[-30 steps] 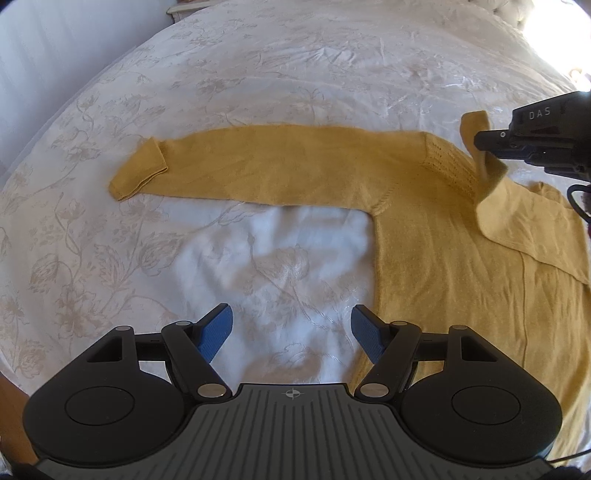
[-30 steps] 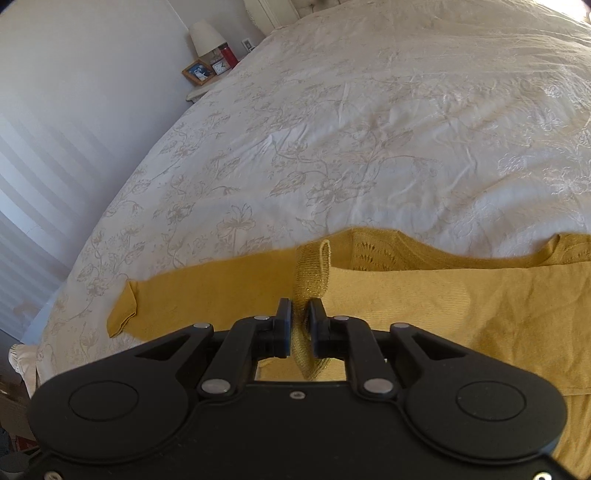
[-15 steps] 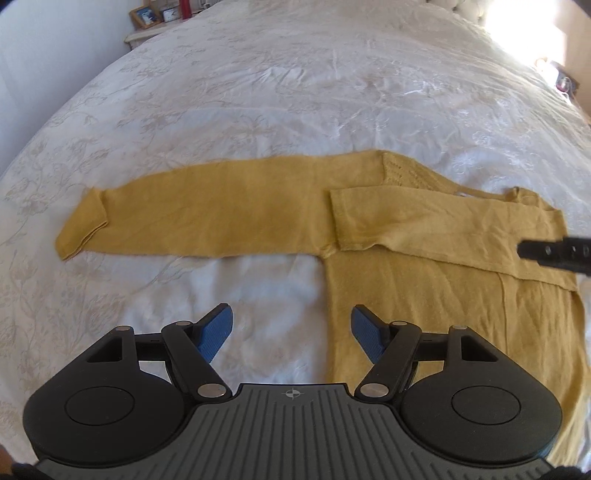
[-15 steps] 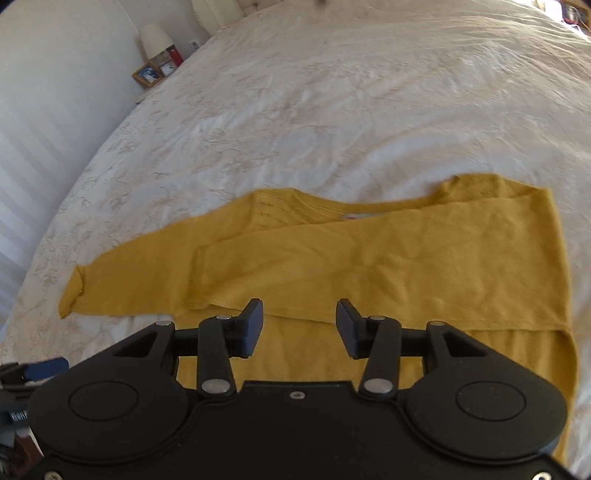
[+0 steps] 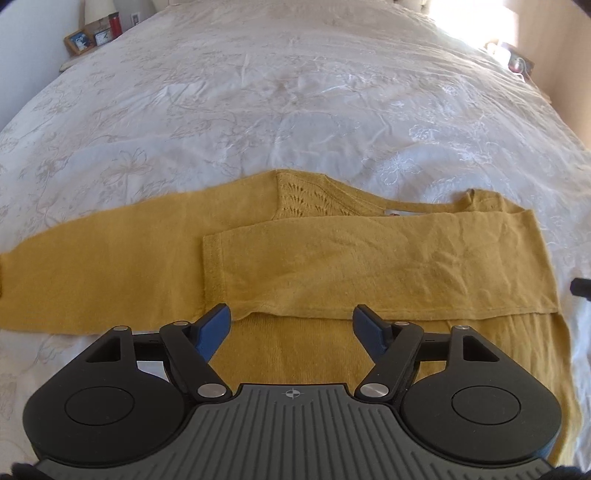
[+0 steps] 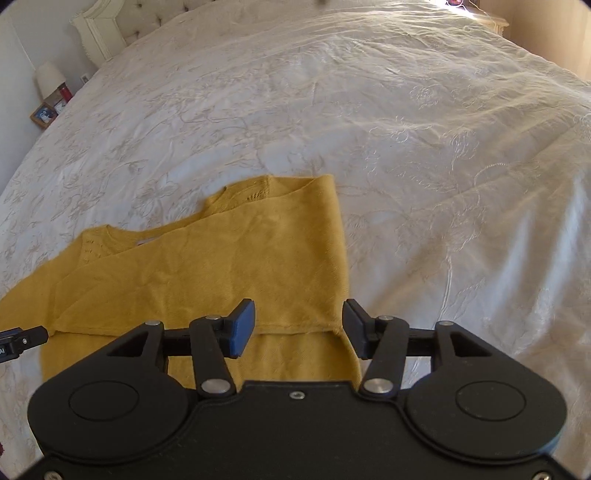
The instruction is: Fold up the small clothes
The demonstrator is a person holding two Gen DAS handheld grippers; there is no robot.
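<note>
A mustard-yellow sweater lies flat on the bed. One sleeve is folded across the chest, its cuff near the middle. The other sleeve stretches out flat to the left. My left gripper hovers over the folded sleeve's lower edge, open and opening slightly, nothing between its fingers. My right gripper hangs over the sweater's right side at the fold; its jaws are opening and do not press on the cloth. Each view catches the tip of the other gripper at its edge.
A white floral bedspread covers the whole bed and stretches beyond the sweater. A nightstand with a lamp, photo frame and red can stands at the far left. A tufted headboard is at the far end.
My right gripper let go of the sleeve, which now lies across the chest, and it opened and moved right. My left gripper moved right, from the bare bedspread to over the sweater.
</note>
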